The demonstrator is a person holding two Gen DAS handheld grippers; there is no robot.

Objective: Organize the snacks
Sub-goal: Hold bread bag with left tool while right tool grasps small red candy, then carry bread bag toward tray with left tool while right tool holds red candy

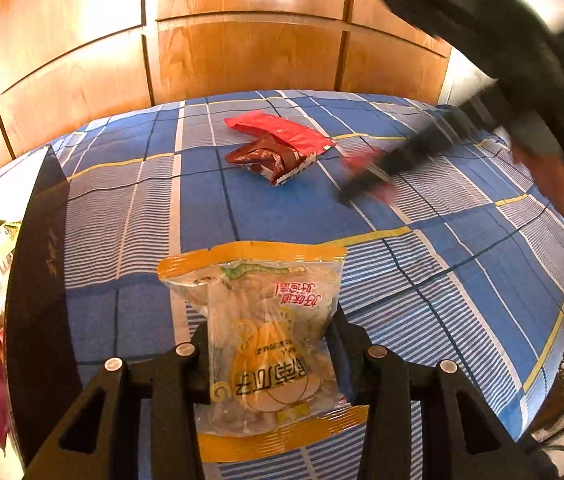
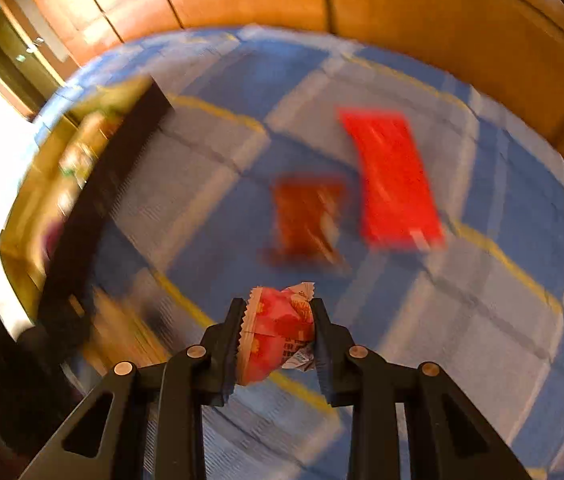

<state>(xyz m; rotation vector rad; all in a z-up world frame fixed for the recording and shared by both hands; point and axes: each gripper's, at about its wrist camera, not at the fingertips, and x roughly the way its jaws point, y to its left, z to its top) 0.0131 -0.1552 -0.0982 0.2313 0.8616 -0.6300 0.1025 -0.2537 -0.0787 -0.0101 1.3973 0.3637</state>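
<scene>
Now the right gripper (image 2: 275,330) is clamping a small crinkled red wrapped snack (image 2: 277,330) above the blue checked cloth (image 2: 482,300), while the left gripper (image 1: 267,354) is pinching a clear orange-edged snack bag (image 1: 259,320). Next, probably, both want carrying to the dark-walled box (image 1: 39,300) at the cloth's edge.

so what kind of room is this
Probably a bedroom: the snacks lie on a blue plaid bedsheet spread like bedding, with wooden wardrobe-style panels right behind it.
</scene>
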